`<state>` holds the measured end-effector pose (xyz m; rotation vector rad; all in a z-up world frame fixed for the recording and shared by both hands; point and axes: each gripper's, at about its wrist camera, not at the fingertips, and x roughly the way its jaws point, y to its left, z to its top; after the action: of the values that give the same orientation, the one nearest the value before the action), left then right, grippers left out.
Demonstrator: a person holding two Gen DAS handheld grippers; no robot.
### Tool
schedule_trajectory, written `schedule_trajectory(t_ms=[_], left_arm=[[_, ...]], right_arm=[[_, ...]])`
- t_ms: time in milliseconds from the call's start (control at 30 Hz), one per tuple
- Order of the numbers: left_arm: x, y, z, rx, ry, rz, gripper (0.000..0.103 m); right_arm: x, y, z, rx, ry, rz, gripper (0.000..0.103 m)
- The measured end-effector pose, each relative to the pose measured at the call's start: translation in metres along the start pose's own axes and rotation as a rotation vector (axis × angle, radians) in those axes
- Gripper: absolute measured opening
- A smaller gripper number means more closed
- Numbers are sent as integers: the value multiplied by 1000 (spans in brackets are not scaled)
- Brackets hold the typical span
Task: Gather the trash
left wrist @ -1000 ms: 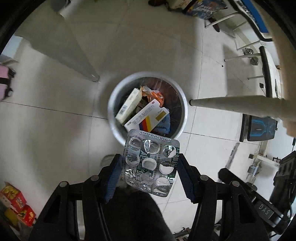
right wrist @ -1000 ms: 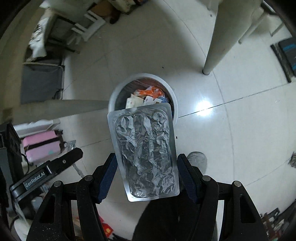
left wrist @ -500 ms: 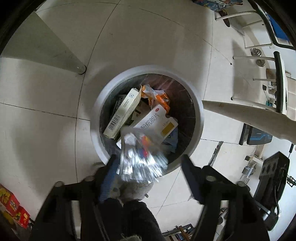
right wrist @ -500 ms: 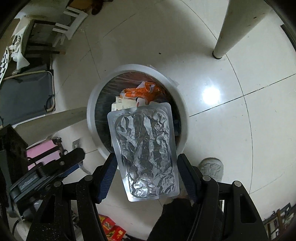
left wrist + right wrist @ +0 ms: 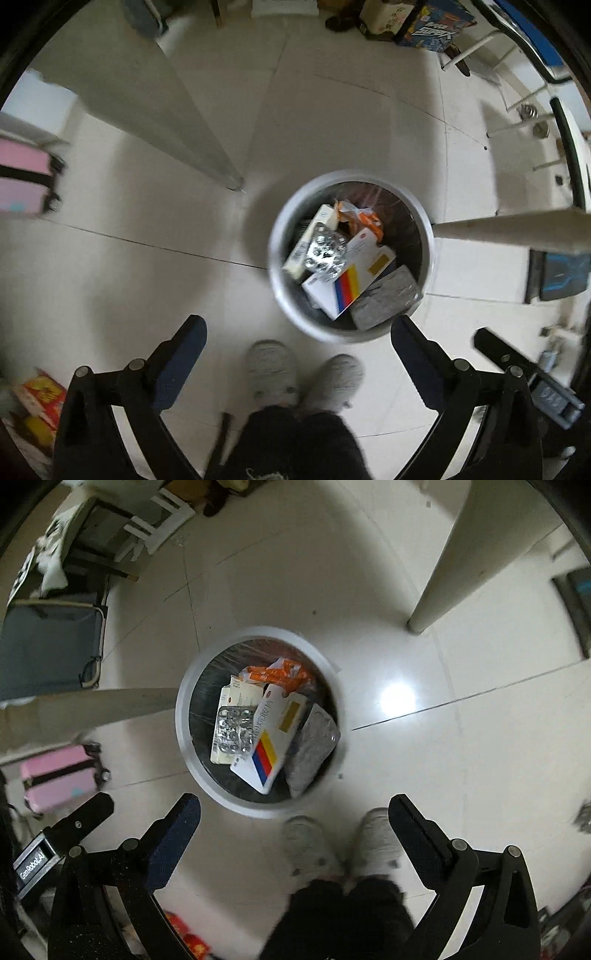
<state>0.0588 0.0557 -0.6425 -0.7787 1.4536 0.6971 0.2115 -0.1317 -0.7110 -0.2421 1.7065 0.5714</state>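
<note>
A round white trash bin [image 5: 291, 214] [image 5: 183, 716] stands on the tiled floor below both grippers. Inside lie a silver pill blister [image 5: 327, 253] [image 5: 234, 734], a crumpled foil pouch [image 5: 386, 297] [image 5: 314, 747], a white box with red, blue and yellow stripes [image 5: 351, 277] [image 5: 275, 738], a cream carton and an orange wrapper [image 5: 364, 218] [image 5: 280, 674]. My left gripper [image 5: 297, 350] hangs above the bin's near side, its jaws opening wide with nothing between them. My right gripper [image 5: 295, 830] is likewise opening wide and holds nothing.
A person's grey slippers [image 5: 273, 373] [image 5: 306, 842] stand just in front of the bin. Pale table legs [image 5: 192, 125] [image 5: 454, 557] rise beside it. A pink suitcase [image 5: 59, 777] sits at the left, red boxes [image 5: 40, 397] at the lower left, chairs and clutter further off.
Both grippers opened. The pill blister dropped from the left gripper and the foil pouch from the right; both now lie in the bin. The left gripper pulled up and back, shrinking the bin in its view.
</note>
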Motion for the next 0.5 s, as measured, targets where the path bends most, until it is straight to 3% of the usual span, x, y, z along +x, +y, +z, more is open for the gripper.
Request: schedule_trajectory(t_ms=[300,500], left_arm=[[-127,-9,-45,39,-64,5,102],[-223,-13,-79,86,-97,-33,102]], right_arm=[[-139,23,-55,-120,-105,-90,103],[-248,40,-97,-194,-137,-50,103]])
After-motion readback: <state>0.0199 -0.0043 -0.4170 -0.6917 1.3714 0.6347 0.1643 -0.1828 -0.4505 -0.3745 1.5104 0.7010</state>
